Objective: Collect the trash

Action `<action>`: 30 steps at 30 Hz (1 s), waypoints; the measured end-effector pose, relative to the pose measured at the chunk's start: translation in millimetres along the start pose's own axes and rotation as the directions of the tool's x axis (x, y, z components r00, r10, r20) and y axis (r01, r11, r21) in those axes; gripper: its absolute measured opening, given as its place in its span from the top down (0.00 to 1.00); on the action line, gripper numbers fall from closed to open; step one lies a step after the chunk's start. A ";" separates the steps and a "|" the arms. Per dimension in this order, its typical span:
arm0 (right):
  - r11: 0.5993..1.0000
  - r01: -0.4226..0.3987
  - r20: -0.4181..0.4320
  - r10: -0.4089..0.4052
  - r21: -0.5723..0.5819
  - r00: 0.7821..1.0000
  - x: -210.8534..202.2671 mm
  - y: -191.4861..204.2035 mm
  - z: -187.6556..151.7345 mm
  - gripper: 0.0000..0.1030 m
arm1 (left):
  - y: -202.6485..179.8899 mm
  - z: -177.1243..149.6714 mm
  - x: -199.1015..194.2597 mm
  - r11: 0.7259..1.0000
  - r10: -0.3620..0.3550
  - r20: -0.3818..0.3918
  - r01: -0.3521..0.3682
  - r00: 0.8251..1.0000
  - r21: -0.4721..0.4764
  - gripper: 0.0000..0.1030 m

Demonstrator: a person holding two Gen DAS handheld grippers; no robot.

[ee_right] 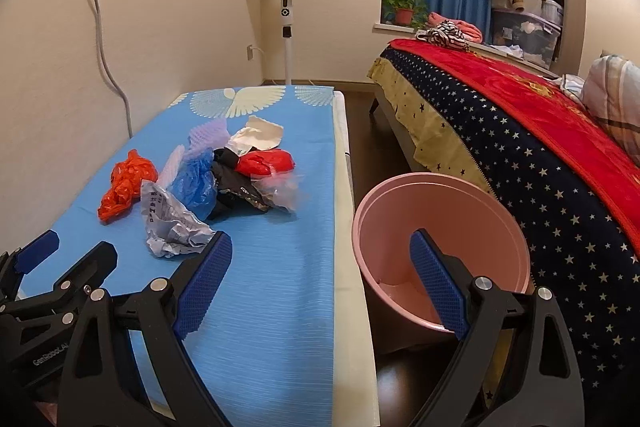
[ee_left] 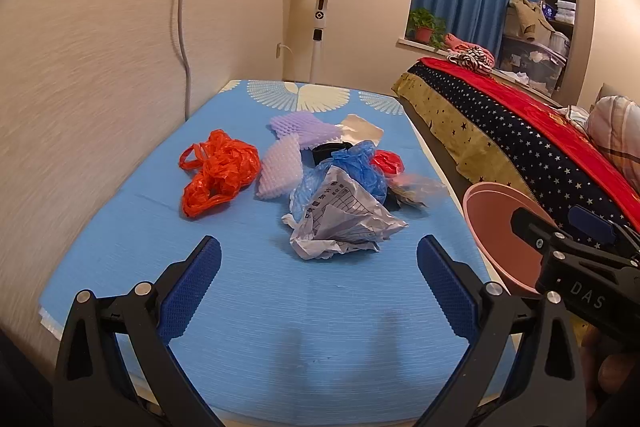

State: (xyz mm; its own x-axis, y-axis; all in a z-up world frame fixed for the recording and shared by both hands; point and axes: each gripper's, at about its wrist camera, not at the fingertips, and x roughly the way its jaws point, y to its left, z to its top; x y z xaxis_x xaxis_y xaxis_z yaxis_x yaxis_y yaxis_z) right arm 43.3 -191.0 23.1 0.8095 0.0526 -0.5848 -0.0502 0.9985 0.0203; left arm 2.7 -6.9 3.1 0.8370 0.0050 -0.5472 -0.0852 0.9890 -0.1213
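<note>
Trash [ee_left: 320,179] piled mid-table w/ crumpled paper [ee_left: 344,223] nearest, dead ahead of my left gripper [ee_left: 319,281], wide open & empty, right gripper [ee_right: 322,283] same, over by bin [ee_right: 440,235].

A loose pile of trash lies mid-table: a crumpled printed paper [ee_left: 340,223] nearest, an orange plastic bag [ee_left: 216,171] to its left, lilac foam netting [ee_left: 298,147] and a blue bag [ee_left: 356,167] behind; an open pink bin [ee_right: 440,247] stands right of the table
</note>
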 end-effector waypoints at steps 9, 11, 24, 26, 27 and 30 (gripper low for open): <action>1.000 0.000 -0.001 0.000 0.001 1.000 0.2 -1.2 -0.5 0.14 | 0.3 -0.1 0.0 1.000 0.000 -0.001 0.000 1.000 0.000 0.08; 1.000 0.000 -0.002 0.000 0.001 1.000 0.2 -1.4 -0.7 0.14 | 0.1 0.1 0.1 1.000 0.000 0.000 0.000 1.000 0.000 0.08; 0.999 -0.033 0.000 0.033 0.005 0.999 0.4 -0.9 -1.2 0.30 | -2.8 0.2 -1.2 1.000 -0.017 -0.005 0.017 1.000 -0.005 0.17; 0.999 -0.050 -0.006 0.051 0.019 0.999 2.5 -3.4 -0.2 0.40 | -2.0 0.9 0.4 1.000 -0.020 -0.015 0.019 1.000 -0.011 0.22; 0.998 -0.061 -0.007 0.061 0.027 0.998 3.3 -4.6 0.3 0.42 | -2.0 1.1 1.4 1.000 -0.016 -0.021 0.016 1.000 -0.017 0.25; 0.995 -0.087 -0.006 0.088 0.044 0.996 6.4 -6.4 1.8 0.51 | 0.0 3.5 5.3 0.999 -0.003 -0.028 0.002 1.000 -0.032 0.33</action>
State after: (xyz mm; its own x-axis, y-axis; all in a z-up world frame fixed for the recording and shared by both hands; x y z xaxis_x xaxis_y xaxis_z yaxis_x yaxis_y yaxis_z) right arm 49.9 -197.0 20.7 0.7982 0.1397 -0.5860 -0.0950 0.9898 0.1065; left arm 9.0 -6.3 3.0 0.8217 -0.0025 -0.5699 -0.1005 0.9837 -0.1493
